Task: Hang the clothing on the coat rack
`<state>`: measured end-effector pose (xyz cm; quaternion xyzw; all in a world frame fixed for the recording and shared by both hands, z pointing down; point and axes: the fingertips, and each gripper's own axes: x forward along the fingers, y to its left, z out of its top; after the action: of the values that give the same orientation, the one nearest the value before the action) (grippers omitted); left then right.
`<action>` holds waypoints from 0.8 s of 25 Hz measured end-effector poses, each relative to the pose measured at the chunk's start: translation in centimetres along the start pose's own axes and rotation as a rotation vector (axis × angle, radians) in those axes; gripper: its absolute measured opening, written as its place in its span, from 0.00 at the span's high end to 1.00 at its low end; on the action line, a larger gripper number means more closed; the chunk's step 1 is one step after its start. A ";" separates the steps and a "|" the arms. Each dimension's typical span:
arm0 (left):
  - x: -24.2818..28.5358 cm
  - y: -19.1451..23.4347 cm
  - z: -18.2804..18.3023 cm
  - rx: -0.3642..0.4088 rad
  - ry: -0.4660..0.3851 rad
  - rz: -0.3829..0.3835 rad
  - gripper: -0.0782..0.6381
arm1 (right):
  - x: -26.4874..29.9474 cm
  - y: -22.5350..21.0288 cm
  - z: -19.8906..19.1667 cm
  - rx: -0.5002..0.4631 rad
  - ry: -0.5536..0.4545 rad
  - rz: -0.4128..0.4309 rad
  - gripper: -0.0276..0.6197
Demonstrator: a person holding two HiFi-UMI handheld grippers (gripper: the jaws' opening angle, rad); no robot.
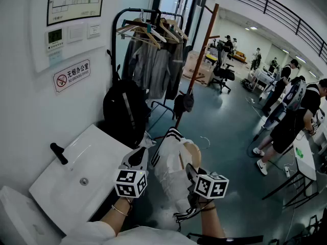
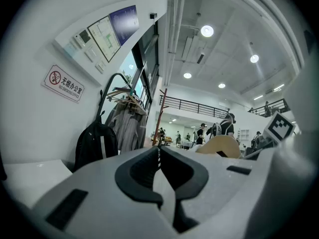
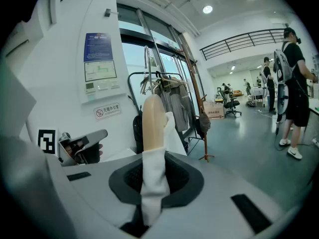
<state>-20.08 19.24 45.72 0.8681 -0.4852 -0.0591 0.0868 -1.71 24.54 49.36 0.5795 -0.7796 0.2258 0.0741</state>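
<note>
Beyond, coat rack [image 1: 113,45] — right hand-held gripper [image 3: 152,176] clamps white garment [image 1: 171,175]; left hand-held gripper [image 2: 159,158] jaws together.

- The left gripper [image 1: 139,160] is held low at the left of the head view, pointing forward and away from the body, with its marker cube [image 1: 130,182] facing up.
- Its jaws are pressed together with nothing between them.
- The right gripper [image 1: 192,171] sits near it at about the same height, the two apart.
- Its jaws are clamped on a fold of white garment [image 3: 152,183].
- The bare left forearm [image 1: 113,217] and right forearm [image 1: 210,222] reach in from the bottom edge.
- A thin bracelet [image 1: 119,210] circles the left wrist.
</note>
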 end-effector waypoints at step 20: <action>-0.8 1.0 0.4 0.000 -0.004 -0.049 0.87 | -0.5 1.6 0.9 -0.007 -0.017 -0.017 0.89</action>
<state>-21.41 19.36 45.60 0.8797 -0.4638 -0.0630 0.0842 -2.89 24.93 47.99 0.5876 -0.7761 0.2174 0.0716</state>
